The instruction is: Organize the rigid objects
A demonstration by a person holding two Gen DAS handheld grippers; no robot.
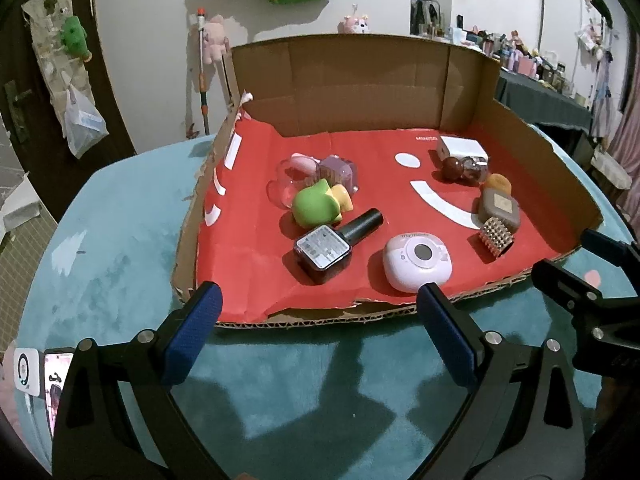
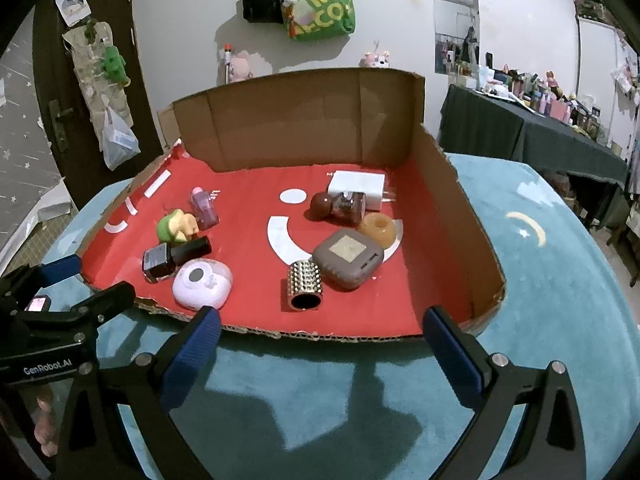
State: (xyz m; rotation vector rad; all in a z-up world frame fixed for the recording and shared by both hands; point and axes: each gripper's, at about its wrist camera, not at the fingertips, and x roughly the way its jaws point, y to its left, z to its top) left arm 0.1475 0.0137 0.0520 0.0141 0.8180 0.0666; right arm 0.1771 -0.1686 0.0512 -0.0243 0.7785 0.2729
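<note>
Both claws hover over the teal counter (image 1: 120, 280), just short of the torn front edge of the cardboard tray (image 1: 360, 76) with its red liner. Left claw (image 1: 320, 312) gaping wide, nothing between its blue pads; right claw (image 2: 320, 332) likewise spread fully, empty. No earlier view to compare. Left to right from the left claw: beyond its left finger, far back, a clear dome case (image 1: 286, 184) with a pink piece, touching a purple translucent cube (image 1: 340, 170); in front of those a green-and-yellow toy (image 1: 316, 204); nearer still, ahead between the fingers, a dark nail polish bottle (image 1: 332, 244) lying on its side, black cap pointing back-right. Just ahead of the left claw's right finger sits a pale pink round gadget (image 1: 416, 264), near the tray's front edge. Further right, straight ahead of the right claw: studded gold cylinder (image 2: 305, 286) lying on its side, open end facing the claw, touching a brown square case (image 2: 347, 258) behind it. Behind that an amber ring-shaped piece (image 2: 378, 229), then a dark red-brown bottle with ball cap (image 2: 338, 206) lying down, and at the back a white charger block (image 2: 358, 190) near the right rear corner. Everything sits inside the tray, apart from both claws.
</note>
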